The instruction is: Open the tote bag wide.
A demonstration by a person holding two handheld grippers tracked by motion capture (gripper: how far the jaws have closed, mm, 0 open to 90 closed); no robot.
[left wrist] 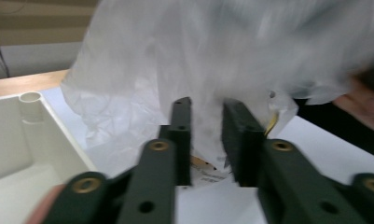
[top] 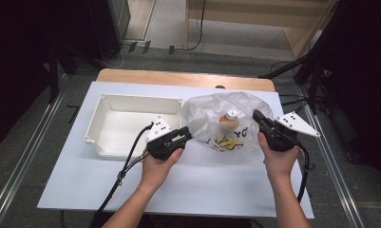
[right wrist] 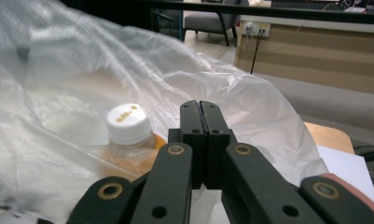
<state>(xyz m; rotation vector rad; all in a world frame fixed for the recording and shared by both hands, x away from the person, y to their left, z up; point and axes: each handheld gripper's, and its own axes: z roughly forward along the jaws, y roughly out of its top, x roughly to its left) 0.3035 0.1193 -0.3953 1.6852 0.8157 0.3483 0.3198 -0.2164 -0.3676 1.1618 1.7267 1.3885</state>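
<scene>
L gripper (left wrist: 208,116) is sitting part open at the plastic bag's (top: 212,114) 9 o'clock edge, film between jaws, not pinched. R gripper (right wrist: 203,114) is pinching bag film at 3 o'clock. Bottle (right wrist: 128,135) is sitting inside the bag.

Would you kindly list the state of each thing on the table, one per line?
Plastic bag: puffed up, bottle inside.
Bottle: upright, white cap on, inside the bag.
White tray: empty.
Left hand-held gripper: jaws apart, bag film between them.
Right hand-held gripper: jaws shut at the bag's edge.
</scene>
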